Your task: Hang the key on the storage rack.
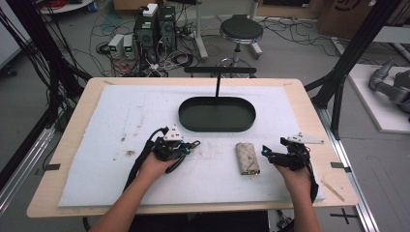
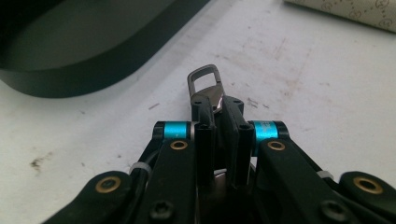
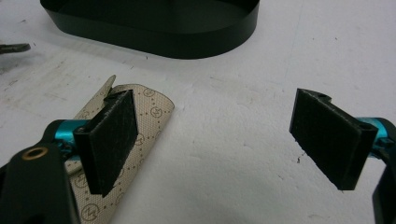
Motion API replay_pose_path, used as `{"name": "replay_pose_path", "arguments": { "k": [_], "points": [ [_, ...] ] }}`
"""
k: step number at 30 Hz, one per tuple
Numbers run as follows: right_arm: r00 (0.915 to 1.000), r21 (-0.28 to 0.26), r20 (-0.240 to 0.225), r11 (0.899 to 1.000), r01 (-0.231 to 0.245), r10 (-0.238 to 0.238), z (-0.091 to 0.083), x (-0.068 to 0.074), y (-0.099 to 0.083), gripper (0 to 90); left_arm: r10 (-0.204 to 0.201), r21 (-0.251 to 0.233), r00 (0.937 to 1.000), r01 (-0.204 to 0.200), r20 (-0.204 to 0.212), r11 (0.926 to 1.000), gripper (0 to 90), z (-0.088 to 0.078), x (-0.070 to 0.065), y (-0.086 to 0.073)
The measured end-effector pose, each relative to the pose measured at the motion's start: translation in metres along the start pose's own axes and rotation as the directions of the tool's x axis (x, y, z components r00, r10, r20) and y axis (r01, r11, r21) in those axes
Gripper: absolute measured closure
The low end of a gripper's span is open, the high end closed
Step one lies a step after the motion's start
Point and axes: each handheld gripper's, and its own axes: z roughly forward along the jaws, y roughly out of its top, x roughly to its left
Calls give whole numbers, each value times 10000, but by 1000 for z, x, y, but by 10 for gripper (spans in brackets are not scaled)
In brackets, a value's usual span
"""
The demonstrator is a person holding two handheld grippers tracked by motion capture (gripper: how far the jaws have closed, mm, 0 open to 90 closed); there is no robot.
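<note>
The right claw (image 3: 212, 144) stood wide open, its two black pads (image 3: 112, 140) rising from the lower left and lower right of the frame with bare white counter (image 3: 224, 177) between them. A beige patterned pouch (image 3: 140, 121) lay flat at lower left, partly behind the left pad; whether the pad touched it could not be told. The right pad hung over bare counter, well apart from the pouch. A black oval tray (image 3: 154, 28) sat across the top of the frame. At the upper left edge, a dark metal tip (image 3: 11, 47) poked in. The counter showed faint grey smudges.
</note>
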Motion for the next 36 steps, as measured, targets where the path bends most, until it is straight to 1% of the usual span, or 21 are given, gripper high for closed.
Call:
{"name": "replay_pose_path", "arguments": {
  "k": [2,5,6,9,12,15,16,18,19,23,24,25,26,27,28,30,32,33,34,35,36],
  "points": [
    [10000,-8,-5,10000,4,-4,0,0,0,158,120,-94,9999,-121,-83,9999,874,-4,1,3],
    [10000,-32,6,10000,-38,38,0,0,0,158,273,-358,9995,-278,-146,9990,876,-12,2,14],
    [10000,-37,5,10000,-41,41,0,0,0,158,273,-358,9995,-278,-146,9990,877,-12,2,14],
    [10000,-42,6,10000,-31,31,0,0,0,158,303,-764,9995,-312,-131,9966,878,-18,3,25],
    [10000,-41,-9,10000,-38,37,0,0,0,158,286,-950,9996,-290,-58,9951,878,-21,4,32],
    [10000,-36,-15,10000,1,-1,0,0,0,158,391,-1232,9991,-409,-170,9915,877,-24,6,47],
    [10000,-34,-6,10000,-11,11,0,0,0,158,391,-1232,9991,-409,-170,9915,877,-24,6,47],
    [10000,-25,-7,10000,-47,47,0,0,0,158,375,-1511,9990,-407,-242,9877,877,-27,9,59],
    [10000,-29,-7,10000,-48,48,0,0,0,158,375,-1511,9990,-407,-242,9877,878,-27,9,59],
    [10000,-31,-21,10000,-62,62,0,-1,0,158,422,-1852,9983,-489,-398,9815,878,-32,17,80],
    [10000,-28,-10,10000,-72,72,0,-1,0,158,422,-1852,9983,-489,-398,9815,878,-32,17,80],
    [10000,-30,-14,10000,-79,78,0,-1,0,158,434,-2004,9980,-518,-459,9784,878,-35,20,89],
    [10000,-30,-14,10000,-79,78,0,-1,0,158,434,-2004,9980,-518,-459,9784,877,-35,20,89],
    [9999,-34,-10,9999,-100,100,0,-2,0,158,470,-2107,9973,-580,-571,9758,877,-38,23,98],
    [9999,-34,-10,9999,-100,100,0,-2,0,158,470,-2107,9973,-580,-571,9758,878,-38,23,98],
    [10000,-44,-3,10000,-85,85,0,-2,-1,158,521,-2199,9958,-676,-759,9732,878,-41,27,111],
    [10000,-30,-17,10000,-92,92,0,-2,-1,158,493,-2215,9958,-653,-768,9730,877,-41,29,115],
    [10000,-30,-7,10000,-85,85,0,-2,-1,158,564,-2148,9945,-743,-882,9738,877,-41,33,123],
    [10000,-30,-7,10000,-85,85,0,-2,-1,158,564,-2148,9945,-743,-882,9738,877,-41,33,123],
    [9999,-25,-16,9999,-108,108,0,-2,-1,158,497,-2165,9941,-698,-968,9738,877,-40,36,131],
    [9999,-25,-16,9999,-108,108,0,-2,-1,158,497,-2165,9941,-698,-968,9738,877,-40,36,131]
  ]
}}
